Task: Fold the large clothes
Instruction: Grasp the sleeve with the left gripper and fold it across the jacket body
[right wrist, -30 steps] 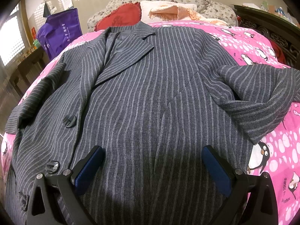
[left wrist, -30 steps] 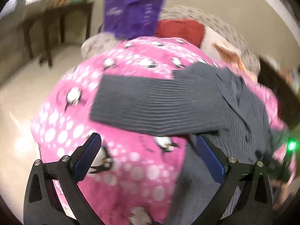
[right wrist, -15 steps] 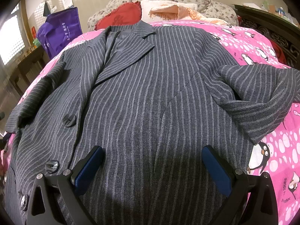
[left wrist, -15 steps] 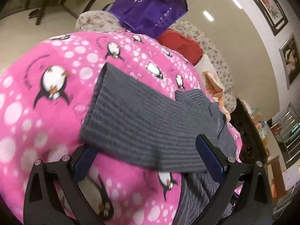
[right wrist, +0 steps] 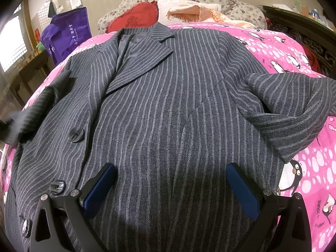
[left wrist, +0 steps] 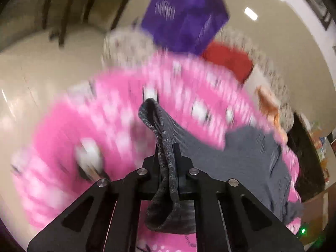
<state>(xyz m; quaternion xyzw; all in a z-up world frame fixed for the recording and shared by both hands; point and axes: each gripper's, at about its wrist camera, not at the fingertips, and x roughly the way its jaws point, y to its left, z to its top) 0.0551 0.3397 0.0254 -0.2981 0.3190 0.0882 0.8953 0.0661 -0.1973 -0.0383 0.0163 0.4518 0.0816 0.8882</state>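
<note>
Sleeve-fold step: left gripper (left wrist: 168,163) clamps the sleeve (left wrist: 166,147); right gripper (right wrist: 171,185) hovers wide apart. Next, carry the sleeve toward 3 o'clock across the jacket (right wrist: 168,105).

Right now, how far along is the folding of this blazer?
Barely started. Done: the pinstriped blazer lies spread face-up on the penguin blanket. In hand: the left gripper is shut on the sleeve cuff. Left: both sleeves and the body are unfolded; the right gripper hovers open above the hem.
</note>
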